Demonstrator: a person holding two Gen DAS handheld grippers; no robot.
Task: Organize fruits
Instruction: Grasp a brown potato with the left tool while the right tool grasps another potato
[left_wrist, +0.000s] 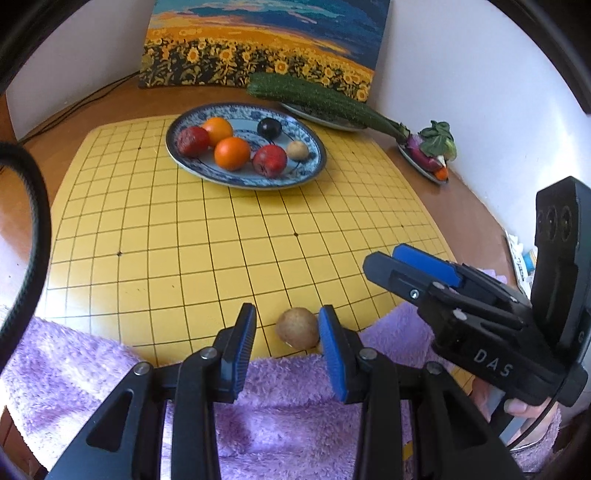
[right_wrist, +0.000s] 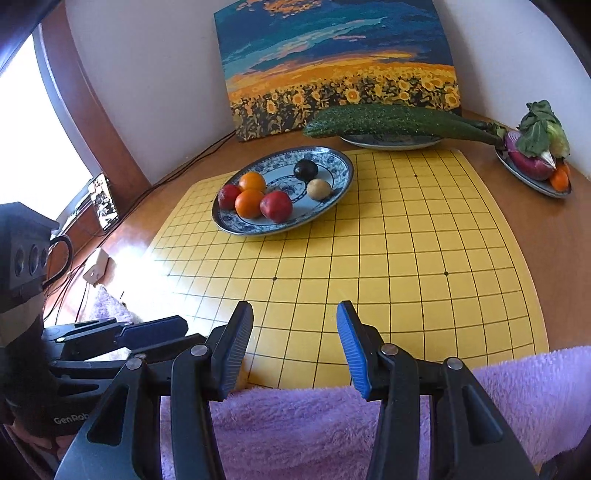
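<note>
While the spread left gripper (left_wrist: 286, 330) brackets the lone brown fruit (left_wrist: 297, 328) at bottom centre, unpinched, the pickup seems underway, so next it should close and carry it to the blue plate (left_wrist: 318, 168) upper centre; the right gripper (right_wrist: 295, 345) hangs spread, empty.

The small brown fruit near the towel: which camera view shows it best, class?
The left wrist view: the brown fruit sits between the open left gripper fingers. The right wrist view does not show it.
</note>
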